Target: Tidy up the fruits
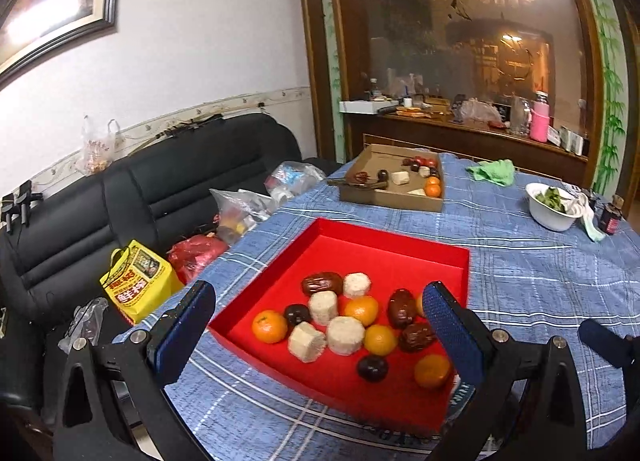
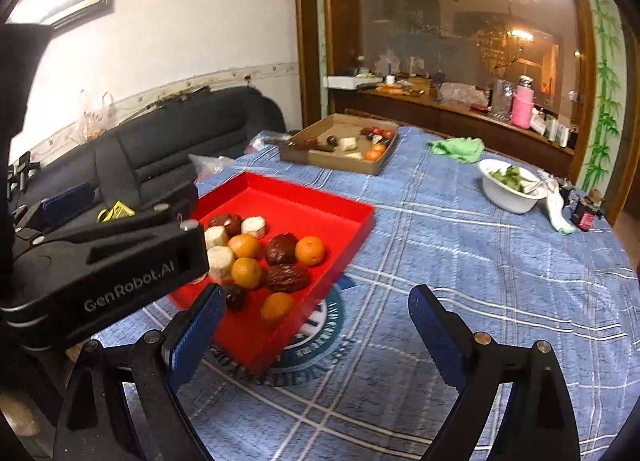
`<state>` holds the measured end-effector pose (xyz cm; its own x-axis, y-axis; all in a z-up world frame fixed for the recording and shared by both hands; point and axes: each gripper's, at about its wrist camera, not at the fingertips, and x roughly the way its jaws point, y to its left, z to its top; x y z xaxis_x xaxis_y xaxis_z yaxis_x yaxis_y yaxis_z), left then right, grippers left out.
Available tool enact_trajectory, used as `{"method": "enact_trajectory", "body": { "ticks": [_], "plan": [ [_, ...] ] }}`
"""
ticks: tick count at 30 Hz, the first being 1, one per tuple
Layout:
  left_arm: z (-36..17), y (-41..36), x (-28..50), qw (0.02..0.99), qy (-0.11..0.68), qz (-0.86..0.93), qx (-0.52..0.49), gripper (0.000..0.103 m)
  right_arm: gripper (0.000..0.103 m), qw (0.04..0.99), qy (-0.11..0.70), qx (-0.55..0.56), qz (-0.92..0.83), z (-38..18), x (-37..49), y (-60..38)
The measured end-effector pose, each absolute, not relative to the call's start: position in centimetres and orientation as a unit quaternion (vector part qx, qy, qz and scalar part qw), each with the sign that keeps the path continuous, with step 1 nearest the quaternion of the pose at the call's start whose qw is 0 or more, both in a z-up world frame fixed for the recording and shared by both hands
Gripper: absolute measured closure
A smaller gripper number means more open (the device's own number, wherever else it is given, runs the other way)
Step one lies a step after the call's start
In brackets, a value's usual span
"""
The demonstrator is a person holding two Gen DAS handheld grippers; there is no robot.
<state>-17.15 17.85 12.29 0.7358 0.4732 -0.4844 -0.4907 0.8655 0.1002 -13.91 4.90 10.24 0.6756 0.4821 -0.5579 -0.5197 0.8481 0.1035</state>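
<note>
A red tray is seen on the tabletop, holding a loose heap of oranges, dark dates and pale cylinders. A cardboard box with a few more fruits lies well beyond it. The left gripper is held spread wide and empty, with the heap directly ahead between its fingers. The right gripper is likewise wide apart and empty, over bare cloth, the tray lying to its left. The left is judged nearer for the next pick.
</note>
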Motion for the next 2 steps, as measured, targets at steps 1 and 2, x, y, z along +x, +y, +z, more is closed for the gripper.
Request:
{"method": "enact_trajectory", "body": {
  "ticks": [1,2],
  "plan": [
    [12.43,17.45,-16.85,0.932,0.256,0.255,-0.015,0.0,0.007,0.917,0.293,-0.03,0.268,10.35,-13.77,4.48],
    [12.53,17.15,-16.66,0.933,0.257,0.252,-0.014,0.0,0.007,0.92,0.291,-0.027,0.261,10.41,-13.58,3.92]
  ]
}}
